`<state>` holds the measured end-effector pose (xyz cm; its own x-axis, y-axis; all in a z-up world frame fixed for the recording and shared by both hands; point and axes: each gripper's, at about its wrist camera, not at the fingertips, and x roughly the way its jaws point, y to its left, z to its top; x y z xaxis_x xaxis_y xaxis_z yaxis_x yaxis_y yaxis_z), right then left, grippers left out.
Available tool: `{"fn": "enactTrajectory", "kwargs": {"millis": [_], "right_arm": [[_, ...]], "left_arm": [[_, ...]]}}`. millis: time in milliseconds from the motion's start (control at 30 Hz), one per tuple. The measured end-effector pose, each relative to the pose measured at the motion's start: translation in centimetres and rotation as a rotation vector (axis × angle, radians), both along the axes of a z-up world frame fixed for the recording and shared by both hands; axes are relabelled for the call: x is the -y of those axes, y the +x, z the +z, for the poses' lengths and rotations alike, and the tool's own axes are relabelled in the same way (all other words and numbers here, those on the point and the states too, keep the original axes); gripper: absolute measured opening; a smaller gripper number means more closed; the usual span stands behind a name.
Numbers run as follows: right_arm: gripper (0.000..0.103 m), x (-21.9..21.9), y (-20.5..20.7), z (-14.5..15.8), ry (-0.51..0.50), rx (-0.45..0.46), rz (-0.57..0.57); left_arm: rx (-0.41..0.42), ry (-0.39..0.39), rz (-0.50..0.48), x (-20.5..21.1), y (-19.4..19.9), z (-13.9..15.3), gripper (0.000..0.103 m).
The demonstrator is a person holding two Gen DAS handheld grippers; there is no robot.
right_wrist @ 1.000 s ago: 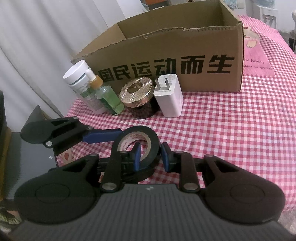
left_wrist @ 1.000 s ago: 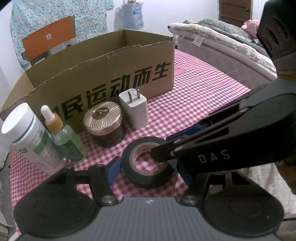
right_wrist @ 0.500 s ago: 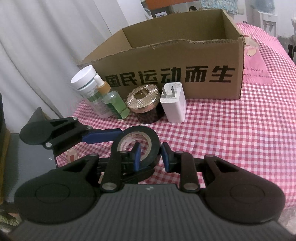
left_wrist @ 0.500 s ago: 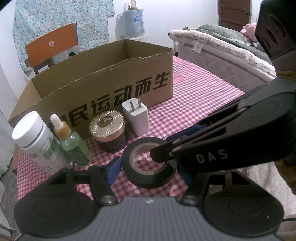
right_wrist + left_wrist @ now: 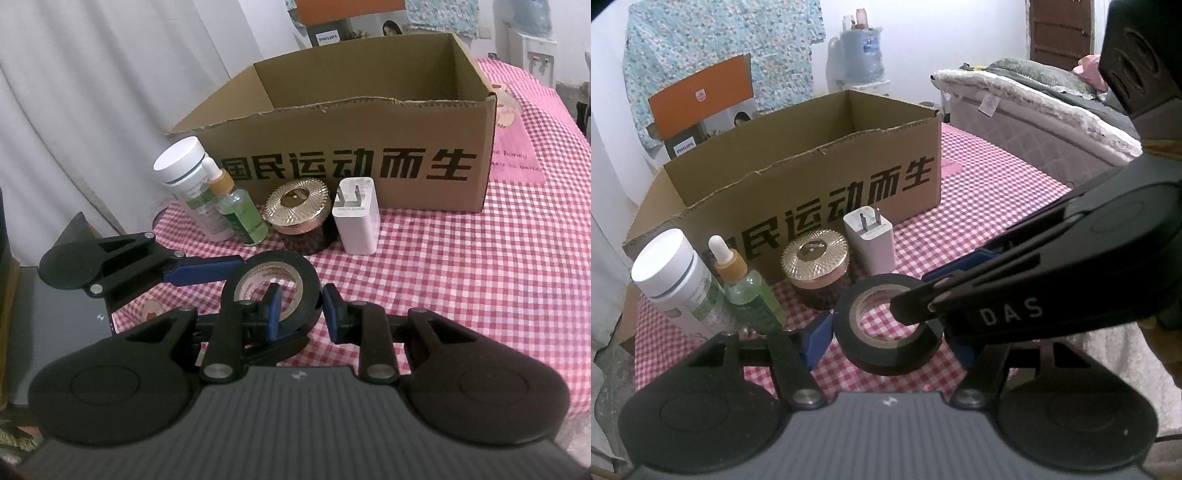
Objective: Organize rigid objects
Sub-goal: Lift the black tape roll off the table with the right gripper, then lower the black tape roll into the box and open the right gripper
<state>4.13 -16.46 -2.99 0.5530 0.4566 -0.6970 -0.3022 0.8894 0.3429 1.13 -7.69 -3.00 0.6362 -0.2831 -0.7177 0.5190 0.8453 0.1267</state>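
Observation:
A black tape roll [image 5: 886,332] [image 5: 306,284] sits between both grippers, just above the red checked tablecloth [image 5: 979,221]. My left gripper [image 5: 888,347] is shut on it, a blue pad against each outer side. From the right my right gripper [image 5: 301,314] is shut on the roll's wall, with one finger in the hole and the other outside. Behind the roll stand a white charger [image 5: 870,236], a gold-lidded jar [image 5: 816,262], a green dropper bottle [image 5: 750,291] and a white-capped bottle [image 5: 676,284]. An open cardboard box [image 5: 812,177] [image 5: 369,122] stands behind them.
The tablecloth [image 5: 498,258] stretches bare to the right of the box. A bed [image 5: 1052,103] lies beyond the table's far right. A white curtain [image 5: 92,110] hangs at the table's left edge. An orange-and-white carton [image 5: 701,92] is behind the box.
Both views have shifted a little, so the box and the row of items sit lower and more of the box's inside shows. The tape roll stays in both grips.

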Motion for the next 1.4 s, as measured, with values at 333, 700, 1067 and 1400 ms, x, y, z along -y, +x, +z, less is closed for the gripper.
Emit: {"fn": "enactTrajectory", "kwargs": {"millis": [333,700,1067,1400], "right_arm": [[0.025,-0.1,-0.3,0.5,0.002,0.017,0.002],[0.025,-0.6,-0.4,2.8,0.0,0.092,0.008],[0.025,-1.7,1.7,8.5,0.025,0.271,0.045],[0.026,-2.9,9.7,14.3,0.035,0.287,0.131]], "left_arm": [[0.02,-0.007,0.002,-0.3,-0.3,0.6,0.067],[0.088,-0.027,0.016,-1.0,-0.1,3.2,0.067],[0.243,0.01,0.052,-1.9,2.1,9.2,0.067],[0.243,0.042,0.072,-3.1,9.8,14.2,0.067]]}}
